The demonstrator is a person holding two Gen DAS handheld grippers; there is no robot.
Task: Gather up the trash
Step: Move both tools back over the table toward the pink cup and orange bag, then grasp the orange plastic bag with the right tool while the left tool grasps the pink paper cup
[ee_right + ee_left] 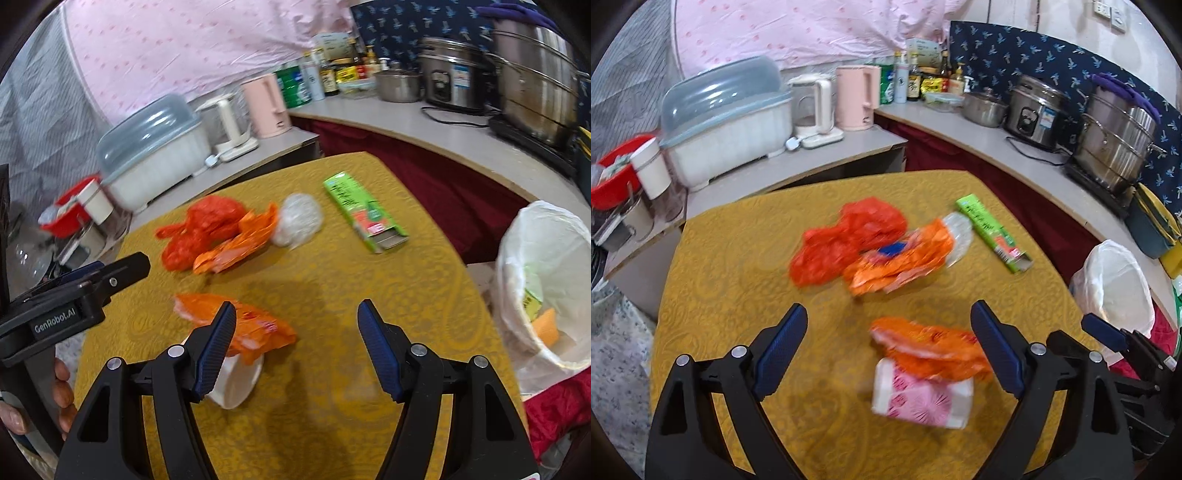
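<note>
Stood over a yellow patterned surface (738, 295) strewn with trash. Left tongs (890, 350) spread wide, released, nothing pressed between the blue pads, though just ahead and partly between the jaws lay an orange wrapper (934, 350) draped over a pink-and-white paper cup (919, 398) tipped on its side. Right tongs (297, 345) likewise parted and empty, bare cloth between the pads; seen from that side, the same orange wrapper (255, 325) and the cup's white rim (236, 384) sat just beside the left-hand pad, partly hidden behind it. Farther back on the surface: a crumpled red plastic bag (846, 240) touching a second orange wrapper (901, 258), with a clear crumpled plastic piece (960, 236) pressed against that wrapper's far end, and a green carton (993, 232) lying flat, near but apart from them, its open end toward the camera. Off the right edge of the surface stood a bin lined with a white bag (546, 280), some yellow and orange scraps already inside. Glimpsed in the right view: the left tool's black body at the left, gripped by a hand (55, 398). Much of the near trash blurred.
</note>
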